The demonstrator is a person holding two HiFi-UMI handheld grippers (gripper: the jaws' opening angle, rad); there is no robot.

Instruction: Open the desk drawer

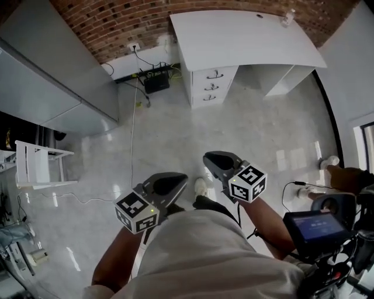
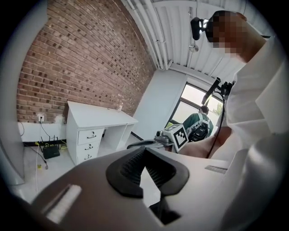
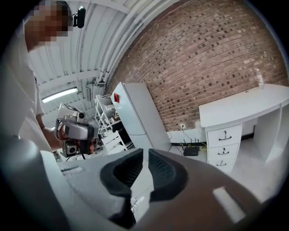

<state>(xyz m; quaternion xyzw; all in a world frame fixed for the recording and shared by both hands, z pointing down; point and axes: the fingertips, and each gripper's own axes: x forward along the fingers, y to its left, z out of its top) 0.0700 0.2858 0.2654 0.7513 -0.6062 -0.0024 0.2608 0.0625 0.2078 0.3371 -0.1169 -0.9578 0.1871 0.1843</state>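
**Both tools closed and empty, drawers shut and well off**

At far left, a white rack on the pale floor, near a long grey cabinet. Close to the body, left tool held low over the floor, pads closed tip to tip, nothing gripped. Beyond it, against the brick wall, a black box with cables, possibly a router, too small to tell. Just right of that, the drawer stack under the left end of the white table: three drawers, each with a dark handle, all pushed in flush, top drawer included. Well apart from both tools, across the floor. Right tool held just beside the left one, pads drawn together but for a thin slit, likewise empty, pointed toward the table. On the table's far right corner, a small clear bottle. At the right edge, a dark device with a lit screen.
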